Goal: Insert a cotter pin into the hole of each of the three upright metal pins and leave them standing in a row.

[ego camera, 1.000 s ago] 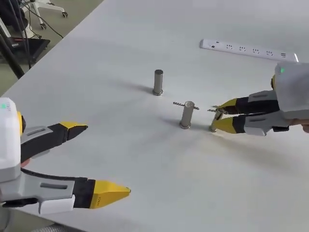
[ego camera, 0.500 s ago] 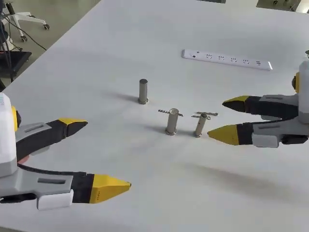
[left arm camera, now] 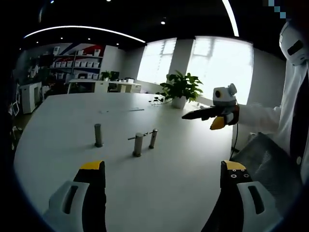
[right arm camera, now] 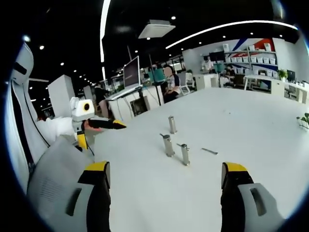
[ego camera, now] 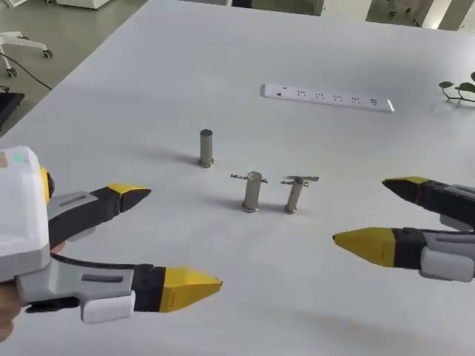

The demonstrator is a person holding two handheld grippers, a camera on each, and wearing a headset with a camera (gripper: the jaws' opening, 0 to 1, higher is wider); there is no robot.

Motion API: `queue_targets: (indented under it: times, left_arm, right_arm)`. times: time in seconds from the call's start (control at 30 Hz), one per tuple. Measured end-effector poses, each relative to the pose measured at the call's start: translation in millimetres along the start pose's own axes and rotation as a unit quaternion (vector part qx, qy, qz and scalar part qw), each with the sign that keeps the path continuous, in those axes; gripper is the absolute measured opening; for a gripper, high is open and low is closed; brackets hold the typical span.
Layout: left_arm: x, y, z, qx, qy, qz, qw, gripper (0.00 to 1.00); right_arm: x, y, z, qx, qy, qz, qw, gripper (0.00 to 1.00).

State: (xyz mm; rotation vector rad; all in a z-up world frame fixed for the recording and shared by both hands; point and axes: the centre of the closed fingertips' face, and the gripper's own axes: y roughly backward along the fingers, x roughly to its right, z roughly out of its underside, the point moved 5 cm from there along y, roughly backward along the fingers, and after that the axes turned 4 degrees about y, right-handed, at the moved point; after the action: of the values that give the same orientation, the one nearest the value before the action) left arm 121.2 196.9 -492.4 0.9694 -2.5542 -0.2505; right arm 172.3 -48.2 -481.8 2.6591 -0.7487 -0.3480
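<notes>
Three metal pins upright, two cotter pins horizontal through tops

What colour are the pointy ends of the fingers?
The fingertips are yellow, clearest in the head view.

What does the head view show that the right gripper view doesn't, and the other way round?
The head view adds the floor beside the workbench and a white power strip with its sockets plain. The right gripper view adds the room: shelves, a monitor, ceiling lights and the person's white sleeve; a thin thing lying near the pins is too small to tell. Both share the white table, the three upright metal pins, two with cotter pins through them, and the left gripper and right gripper, both open and empty.
</notes>
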Motion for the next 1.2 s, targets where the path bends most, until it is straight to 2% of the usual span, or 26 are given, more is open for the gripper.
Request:
queue_targets:
  times: [0.07, 0.2, 0.37, 0.47, 0.5, 0.7, 0.8, 0.87, 0.9, 0.97, 1.0, 1.1, 1.2]
  left_arm:
    - [0.2, -1.5, -0.4, -0.001, -0.001, 0.003, 1.0, 0.99]
    - [-4.6, -2.6, -2.9, -0.002, -0.01, 0.001, 1.0, 0.99]
    - [-19.4, -4.5, -17.3, 0.017, -0.019, -0.011, 0.9996, 0.99]
    - [-30.5, -11.0, -25.3, 0.004, -0.048, -0.01, 0.9988, 0.99]
    - [-33.0, -13.5, -27.8, 0.003, -0.049, -0.009, 0.9988, 0.99]
    - [-62.8, -36.1, -59.2, 0.057, -0.029, -0.014, 0.9978, 0.99]
    - [-77.9, -47.2, -69.8, 0.071, -0.024, -0.028, 0.9968, 0.94]
    - [-89.9, -54.6, -79.5, 0.098, -0.013, -0.048, 0.994, 0.89]
    - [-96.0, -58.1, -82.4, 0.109, 0.006, -0.055, 0.9925, 0.85]
    - [-105.0, -62.0, -85.7, 0.121, 0.01, -0.066, 0.9904, 0.75]
    - [-111.7, -64.7, -85.9, 0.121, 0.013, -0.079, 0.9894, 0.69]
    - [-124.9, -71.3, -84.2, 0.121, 0.02, -0.092, 0.9882, 0.57]
    - [-136.9, -78.6, -77.3, 0.106, 0.022, -0.105, 0.9885, 0.54]
  right_arm:
    - [-1.4, 1.7, 5.4, -0.008, -0.005, 0.007, 0.9999, 0.98]
    - [-6.9, 3.0, 10.2, -0.024, 0.007, 0.017, 0.9995, 0.98]
    - [-13.2, 5.5, 7.8, -0.022, 0.006, 0.019, 0.9995, 0.98]
    - [-12.8, 7.8, 6.0, -0.018, 0.007, 0.026, 0.9995, 0.98]
    - [-12.4, 8.3, 5.5, -0.017, 0.006, 0.027, 0.9995, 0.98]
    - [-10.2, 14.9, 5.2, -0.014, -0.001, 0.035, 0.9993, 0.98]
    - [-9.2, 17.4, 6.3, -0.013, -0.006, 0.039, 0.9991, 0.98]
    - [-8.7, 18.9, 7.6, -0.014, -0.01, 0.043, 0.9989, 0.98]
    - [-8.5, 19.5, 7.8, -0.014, -0.011, 0.043, 0.9989, 0.98]
    - [-8.1, 20.6, 8.6, -0.016, -0.012, 0.045, 0.9988, 0.98]
    - [-7.5, 21.2, 8.8, -0.017, -0.012, 0.047, 0.9987, 0.98]
    - [-5.4, 22.4, 8.0, -0.014, -0.017, 0.051, 0.9984, 0.98]
    - [-5.5, 22.2, 7.1, -0.01, -0.02, 0.053, 0.9984, 0.97]
